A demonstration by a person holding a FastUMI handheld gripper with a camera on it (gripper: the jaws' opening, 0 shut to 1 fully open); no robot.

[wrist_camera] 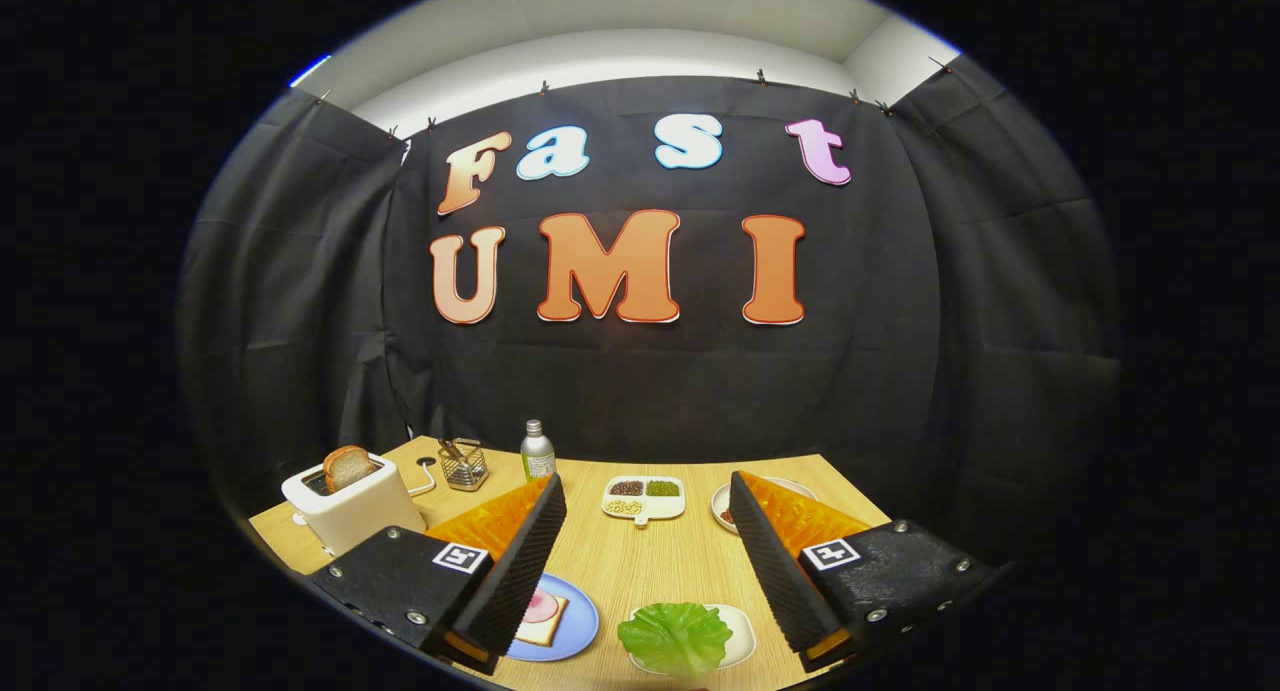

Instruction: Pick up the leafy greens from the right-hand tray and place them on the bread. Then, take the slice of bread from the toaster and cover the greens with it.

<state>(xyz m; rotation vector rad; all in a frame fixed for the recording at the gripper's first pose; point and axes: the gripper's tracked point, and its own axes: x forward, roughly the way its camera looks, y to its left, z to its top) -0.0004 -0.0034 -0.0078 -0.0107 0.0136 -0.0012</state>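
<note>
Spread hand-held gripper above one ruffled green lettuce leaf, nothing between its fingers

The leaf lies on a small white tray between and just below the fingertips; it looks light, limp and easily torn, so a gentle pinch on the thick ruffled middle seems best. One blue round plate under the left finger carries one bread slice with pink ham. One browned toast slice stands in one white toaster, beyond the left finger, stiff and light, best gripped across its faces
</note>
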